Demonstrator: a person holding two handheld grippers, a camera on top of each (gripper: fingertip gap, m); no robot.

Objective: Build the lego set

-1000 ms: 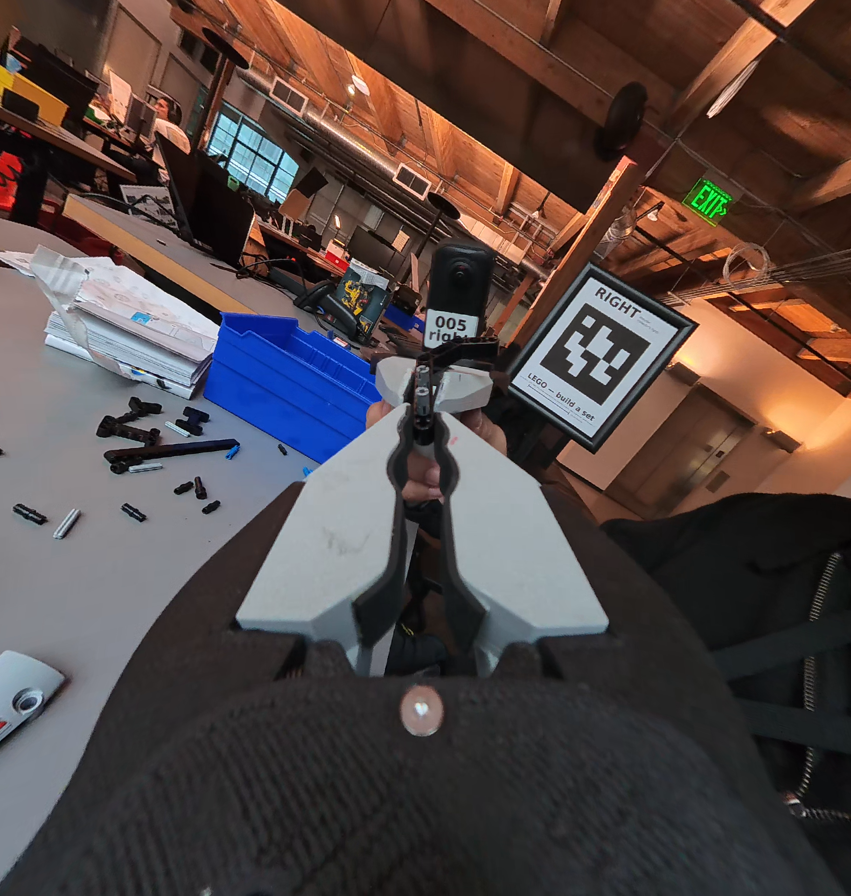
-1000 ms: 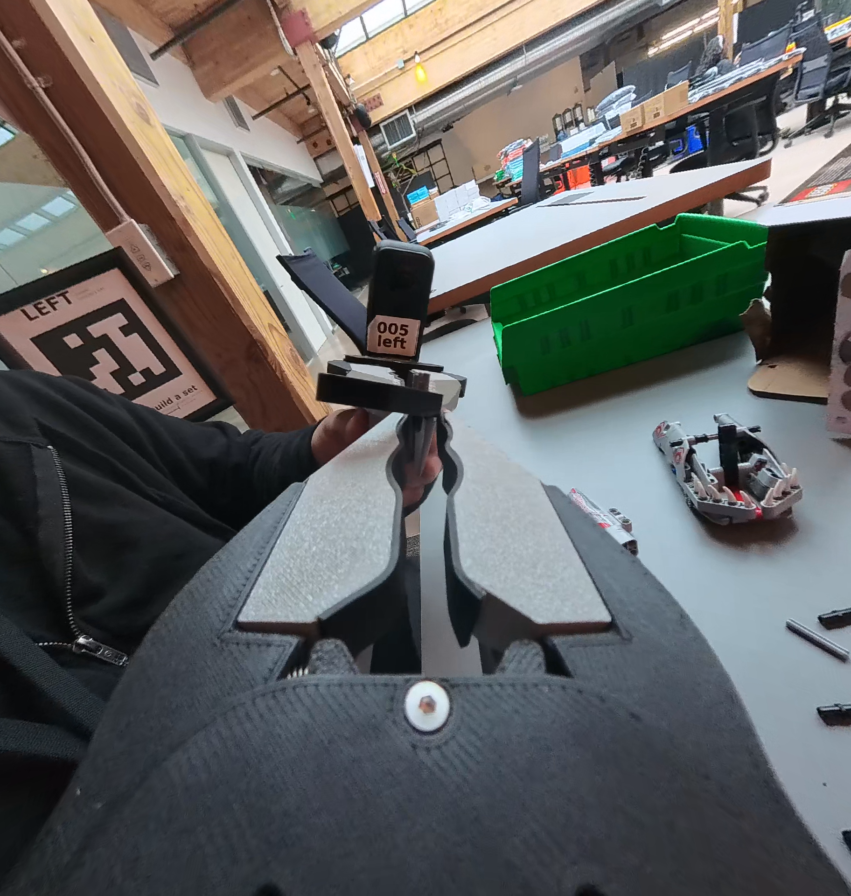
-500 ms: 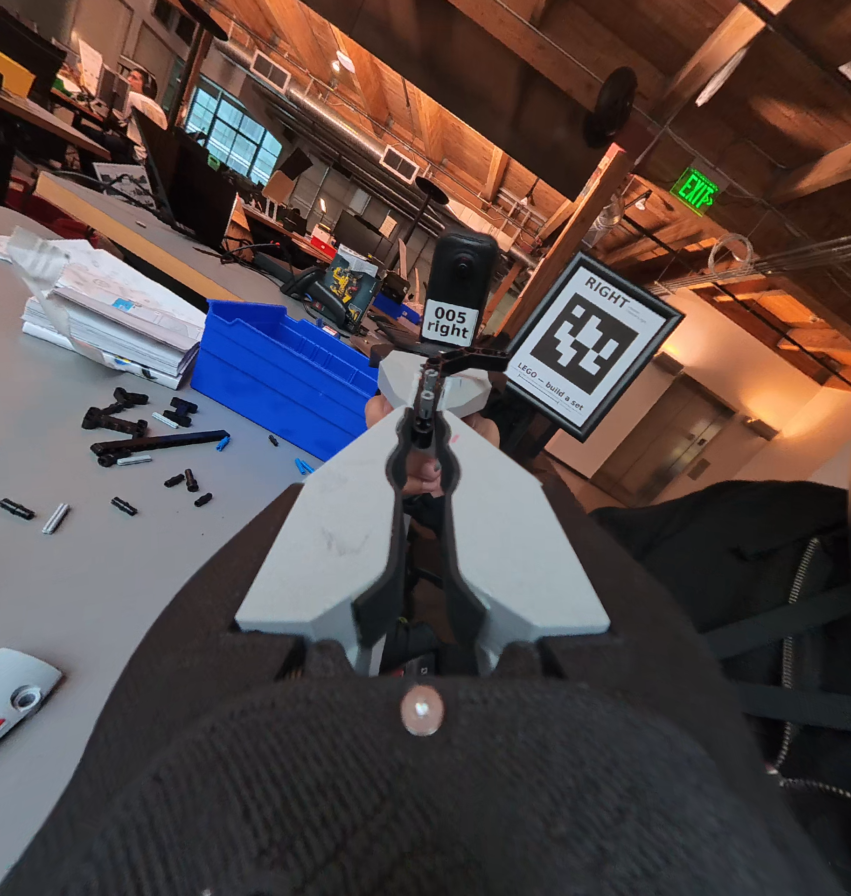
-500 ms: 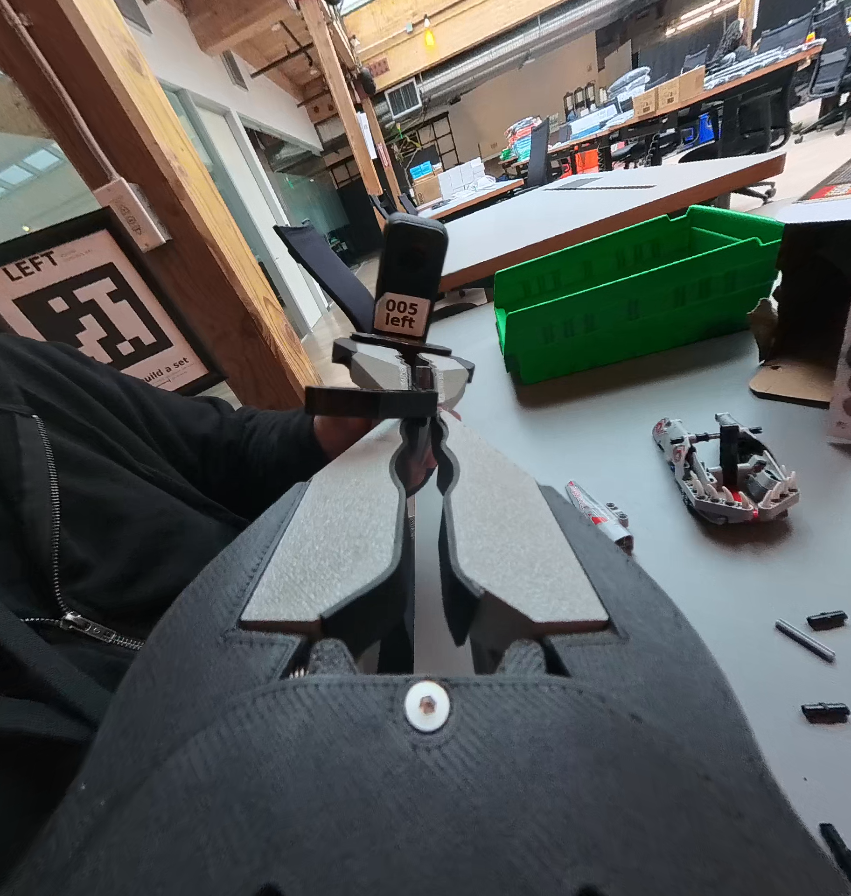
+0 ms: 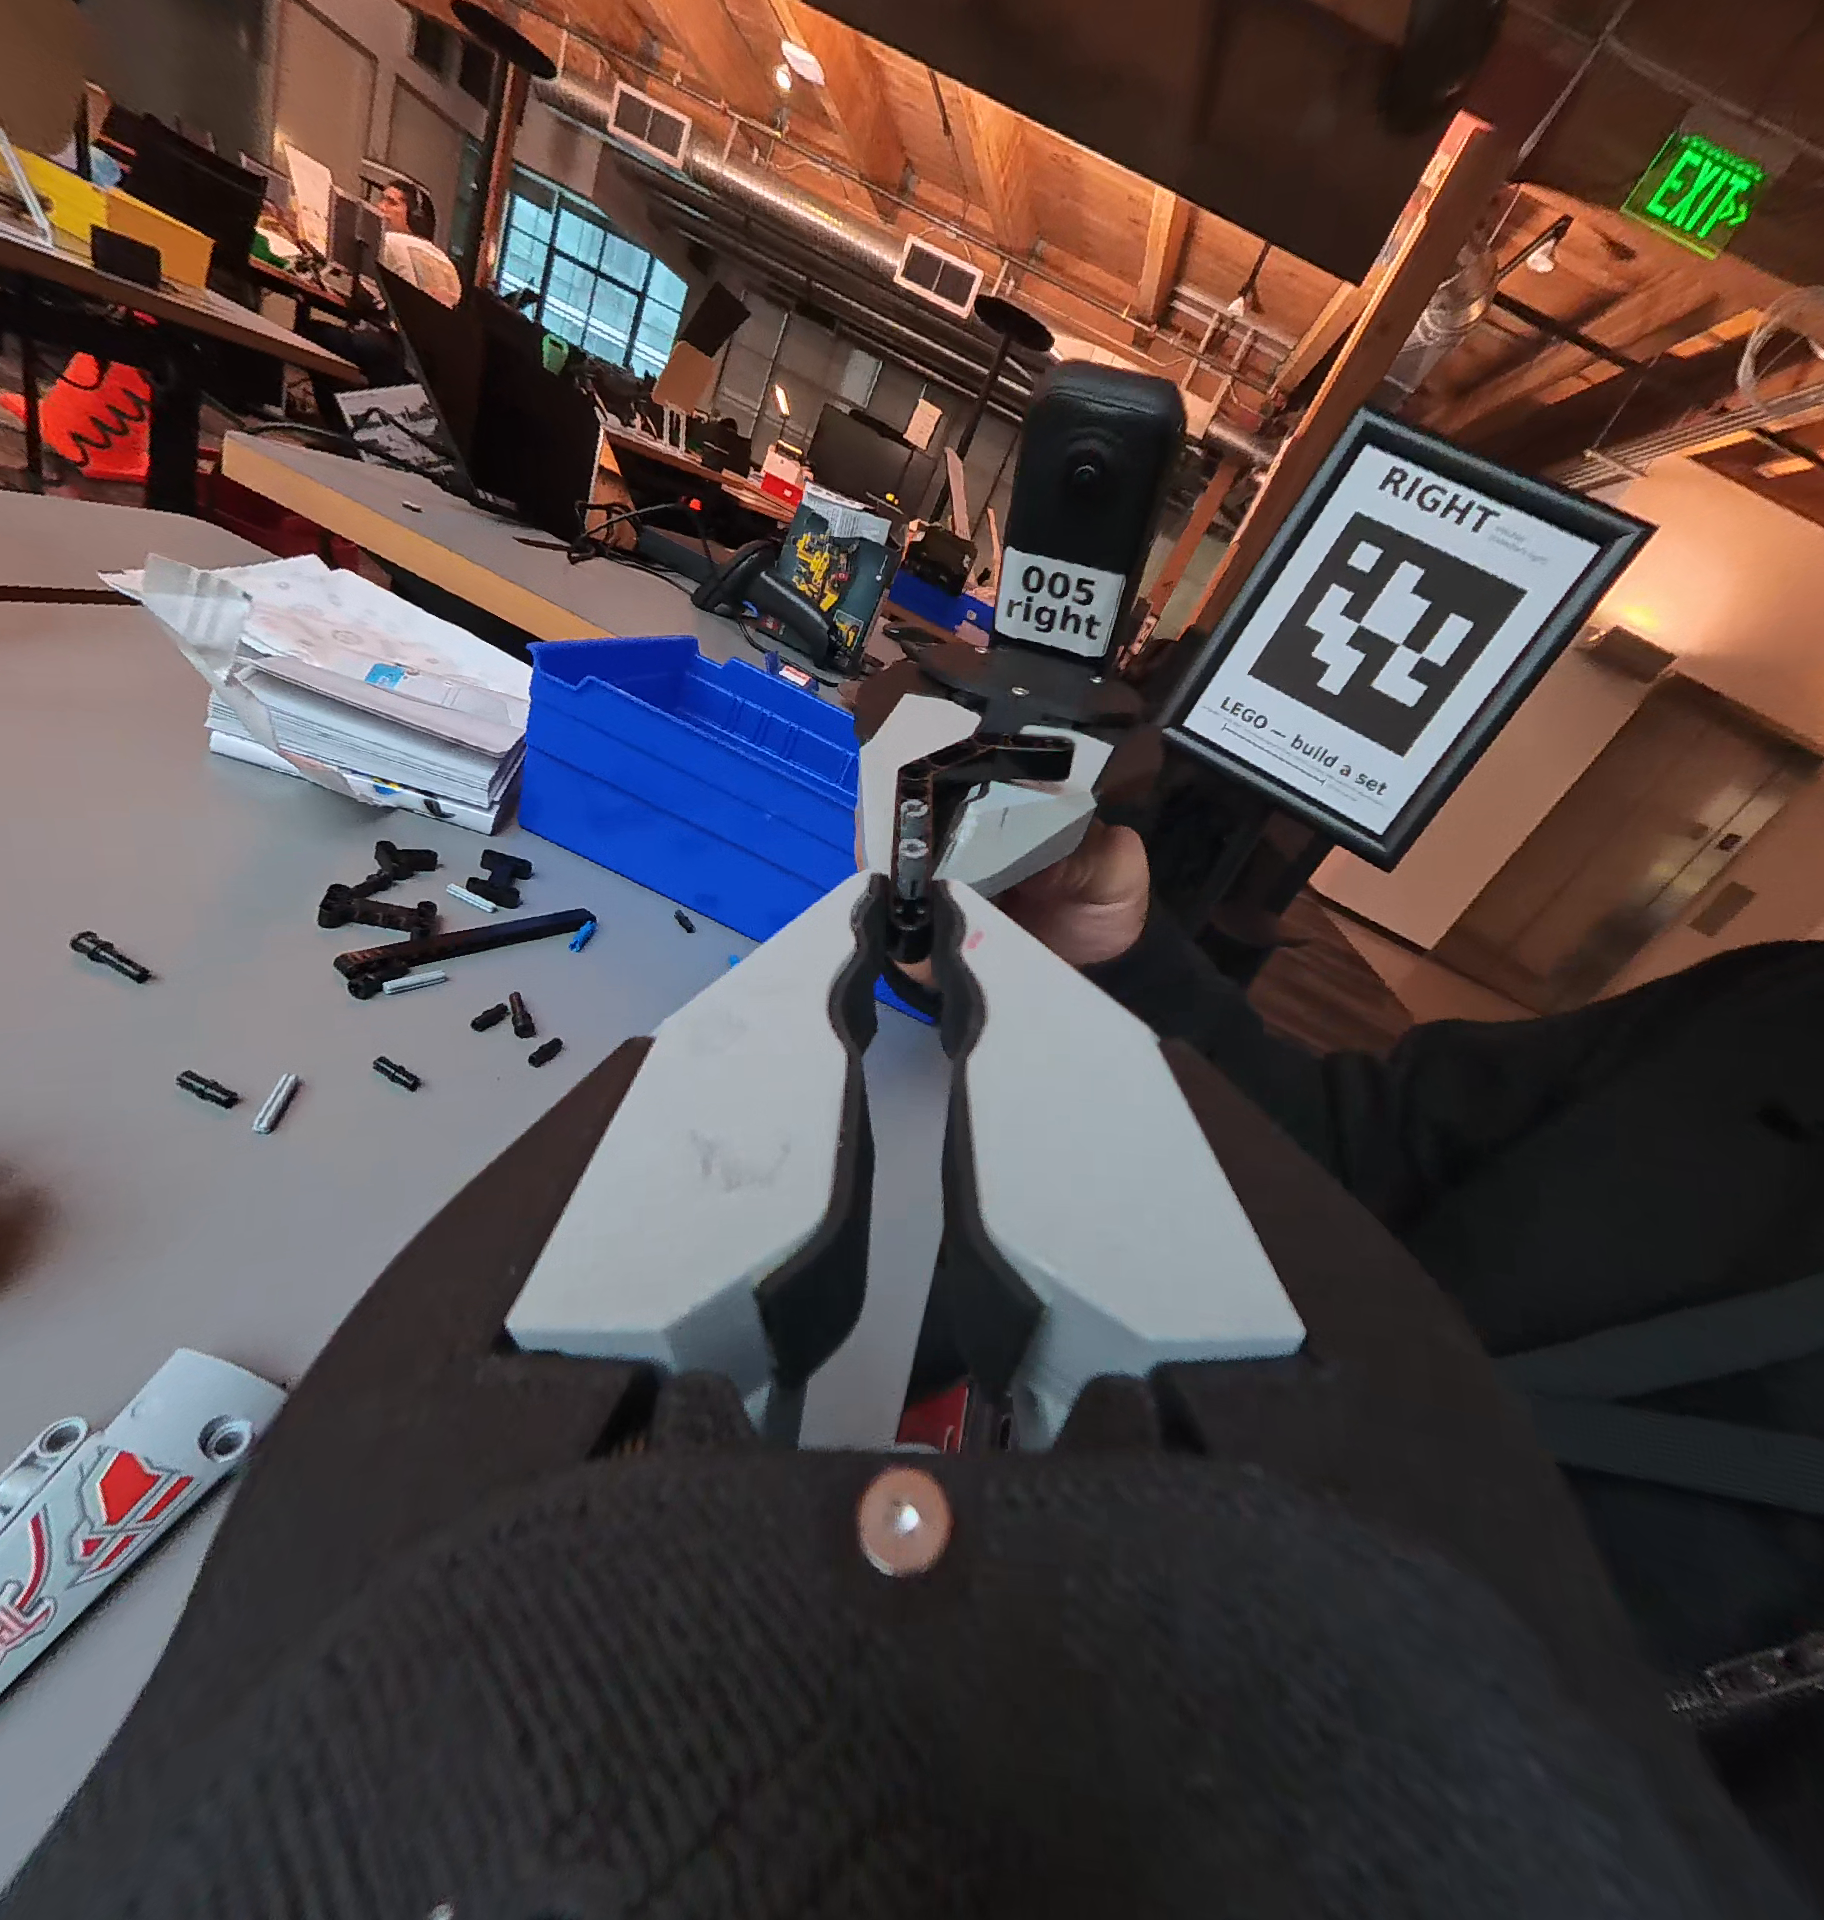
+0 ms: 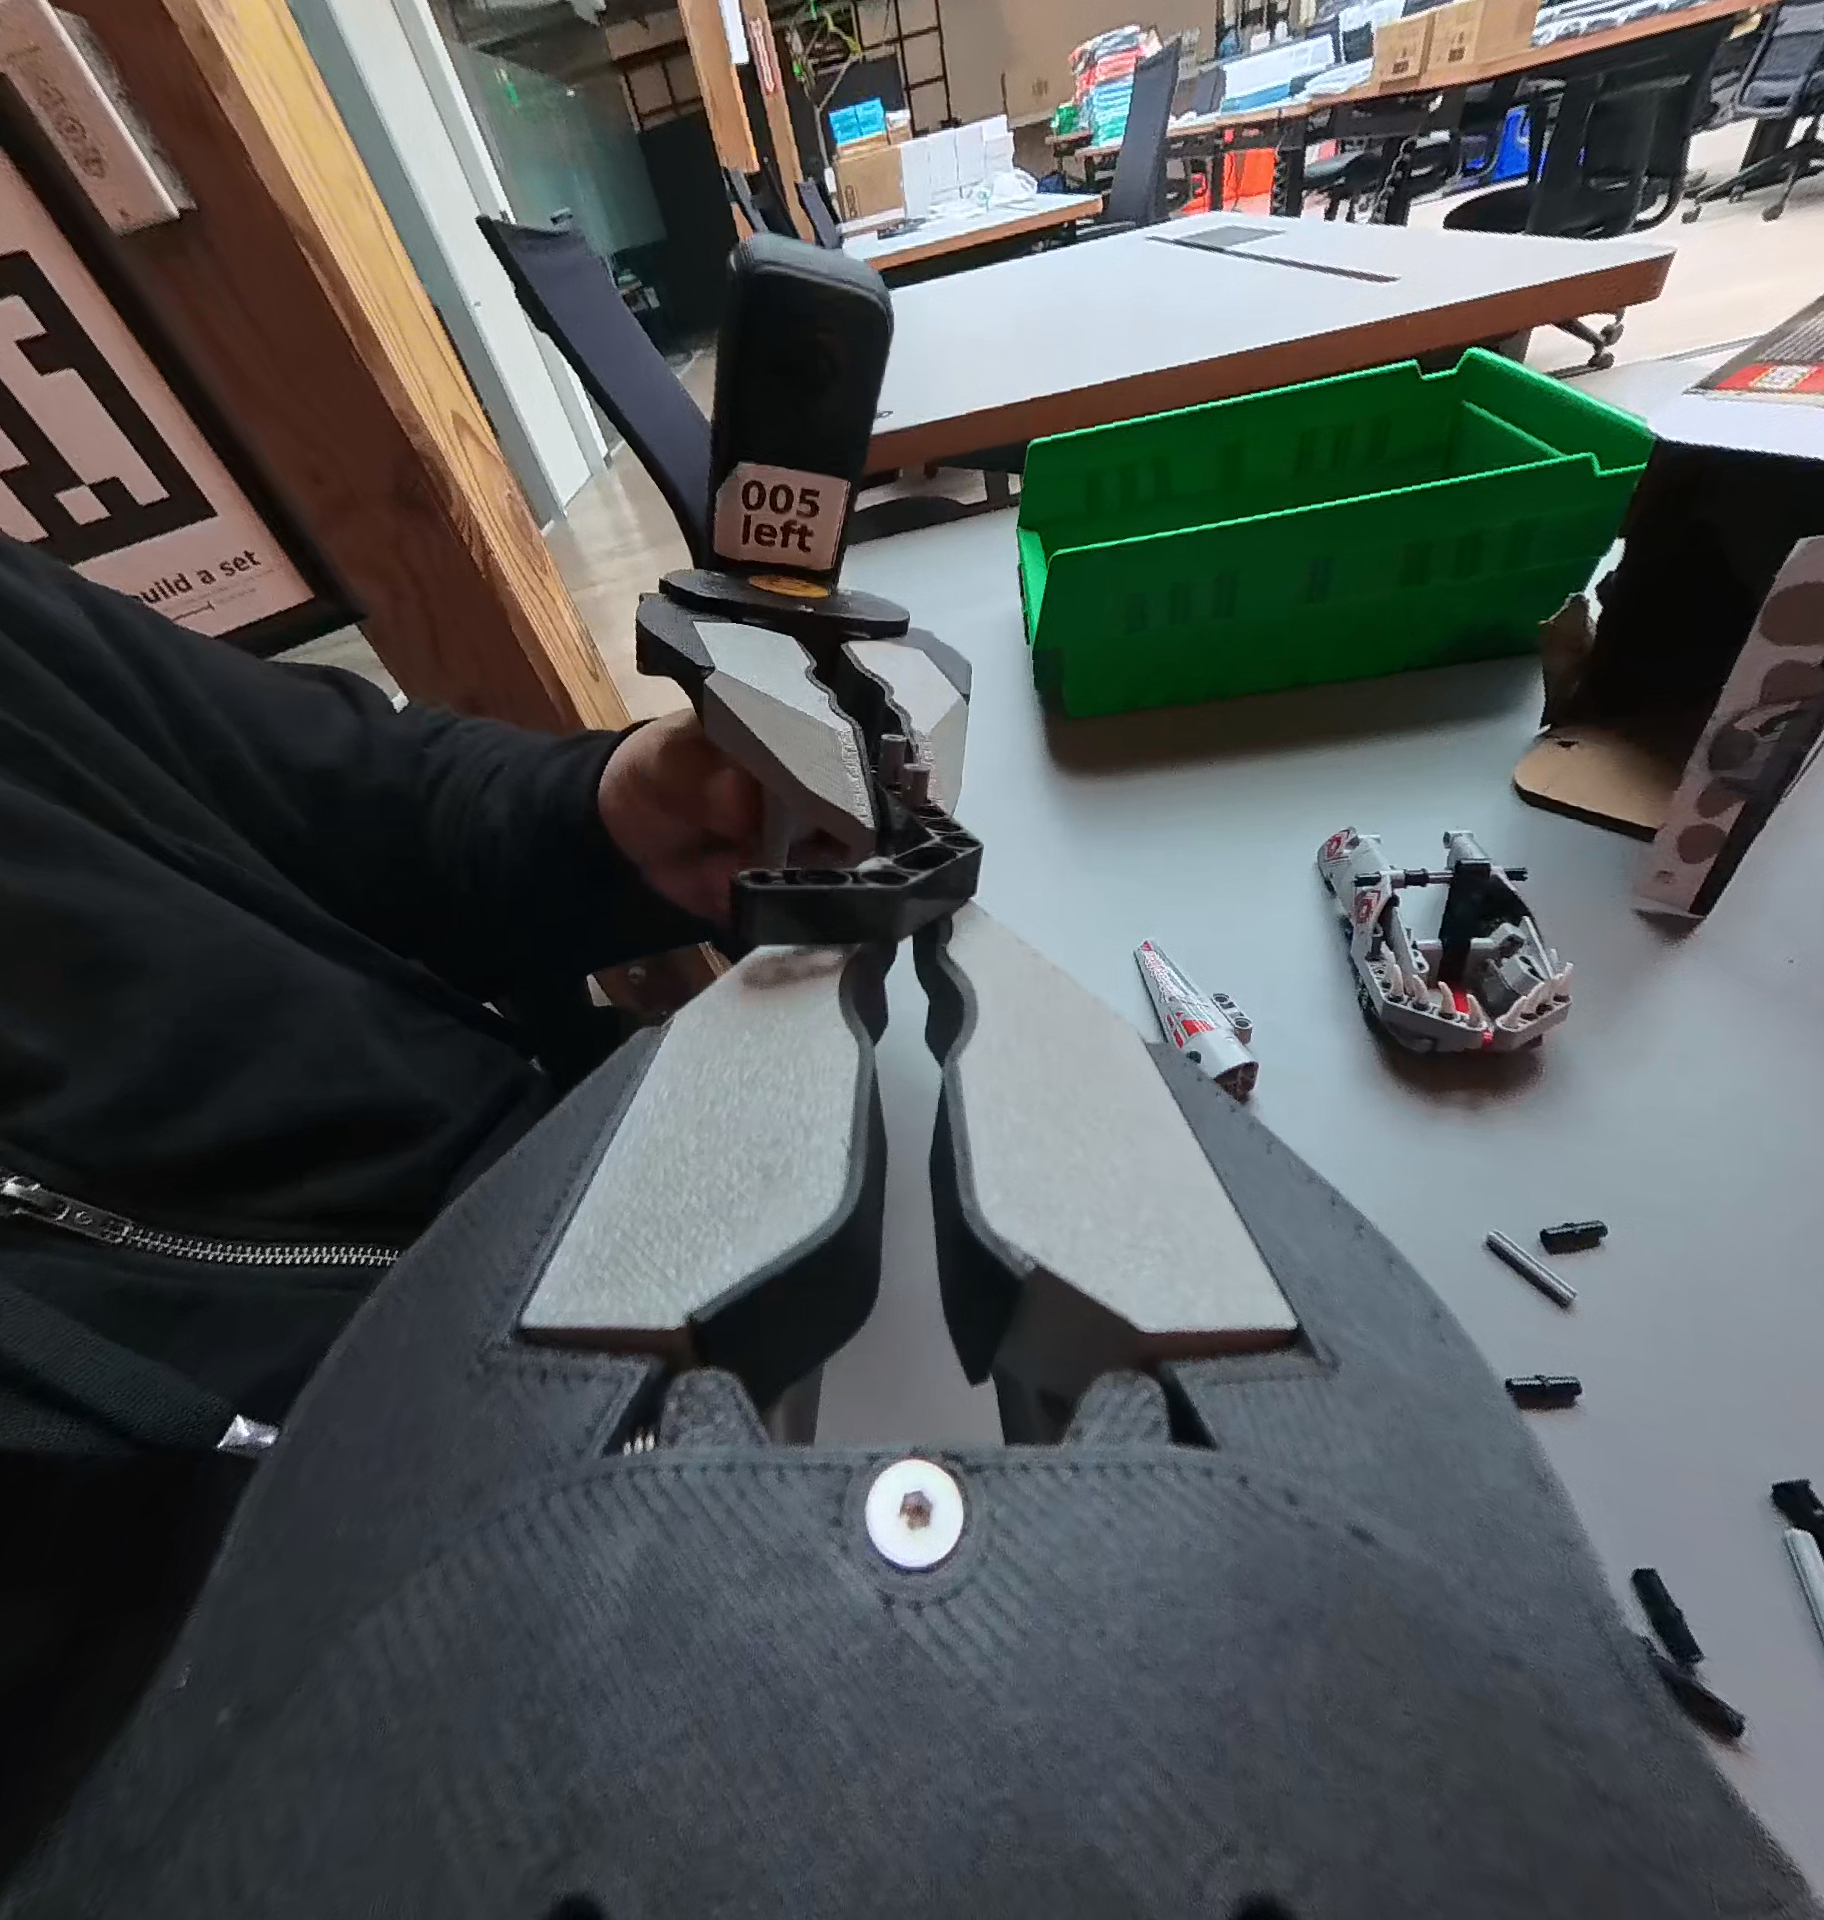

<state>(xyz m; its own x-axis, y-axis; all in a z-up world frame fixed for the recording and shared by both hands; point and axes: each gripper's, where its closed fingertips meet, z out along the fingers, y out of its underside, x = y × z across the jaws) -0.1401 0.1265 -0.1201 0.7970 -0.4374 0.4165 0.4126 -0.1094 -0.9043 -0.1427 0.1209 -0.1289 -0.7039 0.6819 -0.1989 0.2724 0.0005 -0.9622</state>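
So the left wrist view gets the side of the grey desk (image 5: 108,1195) with the blue plastic bin (image 5: 679,769), a stack of paper booklets (image 5: 368,707), a bunch of loose black and grey pins and beams (image 5: 451,935), and a white stickered panel (image 5: 77,1496) near the bottom edge. The right wrist view shows the other side instead: a green plastic bin (image 6: 1323,540), a torn cardboard box (image 6: 1718,675), a half-built grey and black model with white teeth (image 6: 1448,956), a second white stickered panel (image 6: 1194,1008) and a few more pins. The left claw (image 5: 910,920) is pinched on the lower end of a bent black lego beam (image 5: 975,774) with grey pins stuck in it, held up in the air between both tools. The right claw (image 6: 903,935) is nearly pressed together with a thin gap, its tips right at the beam's horizontal arm; can't tell from either view if it actually grips it or just touches it. A hand in a black sleeve (image 6: 679,821) holds the left tool.
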